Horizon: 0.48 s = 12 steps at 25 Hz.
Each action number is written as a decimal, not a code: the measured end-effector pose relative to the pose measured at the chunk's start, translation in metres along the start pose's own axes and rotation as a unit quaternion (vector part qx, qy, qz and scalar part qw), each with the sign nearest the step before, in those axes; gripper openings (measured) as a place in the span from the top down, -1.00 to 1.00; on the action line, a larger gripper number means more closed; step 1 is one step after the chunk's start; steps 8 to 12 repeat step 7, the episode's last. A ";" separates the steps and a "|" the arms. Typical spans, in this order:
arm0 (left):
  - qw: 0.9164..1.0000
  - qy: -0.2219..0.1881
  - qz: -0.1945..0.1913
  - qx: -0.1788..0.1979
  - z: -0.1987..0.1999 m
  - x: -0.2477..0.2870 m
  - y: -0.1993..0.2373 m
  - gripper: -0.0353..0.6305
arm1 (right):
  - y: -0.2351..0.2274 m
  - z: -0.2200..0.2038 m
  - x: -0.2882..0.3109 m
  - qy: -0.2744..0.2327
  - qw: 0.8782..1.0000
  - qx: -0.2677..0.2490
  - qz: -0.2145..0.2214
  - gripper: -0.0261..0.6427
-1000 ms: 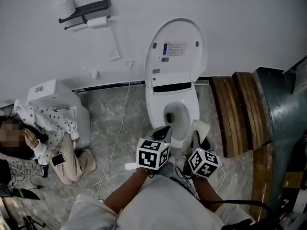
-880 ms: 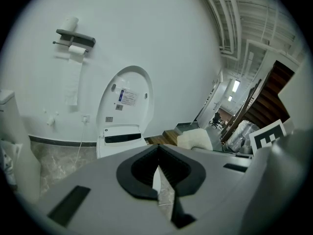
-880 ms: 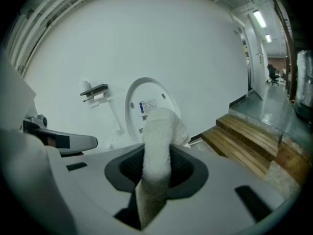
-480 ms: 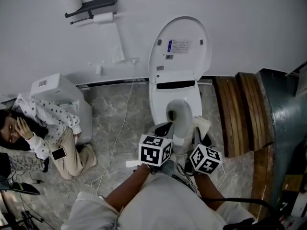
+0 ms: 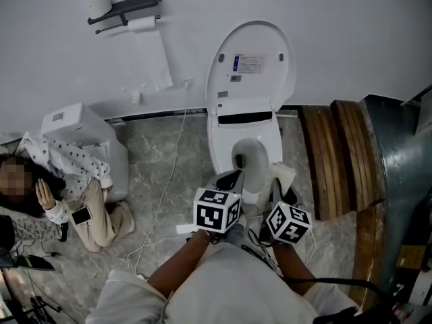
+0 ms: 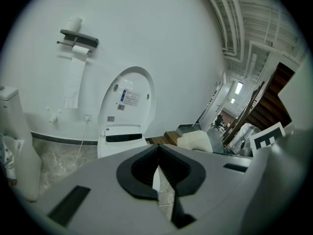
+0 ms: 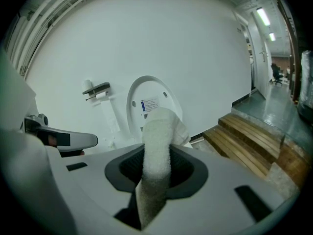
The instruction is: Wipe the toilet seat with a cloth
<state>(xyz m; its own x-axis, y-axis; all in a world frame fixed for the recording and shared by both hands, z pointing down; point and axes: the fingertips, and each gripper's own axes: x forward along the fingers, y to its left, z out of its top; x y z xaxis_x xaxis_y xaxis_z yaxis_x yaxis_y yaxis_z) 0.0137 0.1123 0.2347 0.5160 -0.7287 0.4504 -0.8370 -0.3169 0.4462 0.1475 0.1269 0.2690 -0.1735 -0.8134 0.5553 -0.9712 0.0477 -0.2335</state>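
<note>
Neither gripper has moved since a second ago: nearest, the left gripper (image 6: 157, 169) stays clenched and empty, the right gripper (image 7: 155, 177) grasps the cloth (image 7: 159, 131); farther, the toilet seat (image 5: 221, 150) looks unwiped, lid (image 5: 251, 59) up, so wiping is all still ahead

A plain white wall (image 5: 337, 39) meets a grey marbled floor (image 5: 169, 174). High on the wall's left a dark paper holder (image 5: 125, 9) carries a roll (image 5: 98, 2), with a paper strip (image 5: 154, 59) hanging below. A white cable (image 5: 172, 160) trails across the floor. Wooden steps (image 5: 341, 157) rise at the right. A white cabinet (image 5: 84, 140) stands at the wall's foot, with a person (image 5: 74, 194) sitting beside it. A ceiling strip light (image 7: 262, 16) glows over a corridor.
</note>
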 end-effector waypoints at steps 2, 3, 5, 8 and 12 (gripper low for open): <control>1.000 0.001 0.000 -0.001 0.000 0.002 -0.001 0.86 | -0.002 0.002 0.000 0.001 1.000 -0.001 -0.001 0.62; 1.000 0.002 0.000 -0.001 -0.001 0.003 -0.001 0.86 | -0.002 0.002 0.000 0.002 1.000 -0.001 -0.002 0.62; 1.000 0.003 0.000 -0.001 -0.001 0.005 -0.002 0.86 | -0.004 0.000 0.002 0.007 1.000 -0.003 0.000 0.62; 1.000 0.002 -0.002 0.000 0.003 0.009 -0.001 0.86 | -0.006 -0.003 0.006 0.011 1.000 -0.004 0.003 0.62; 1.000 0.002 -0.002 0.000 0.003 0.009 -0.001 0.86 | -0.006 -0.003 0.006 0.011 1.000 -0.004 0.003 0.62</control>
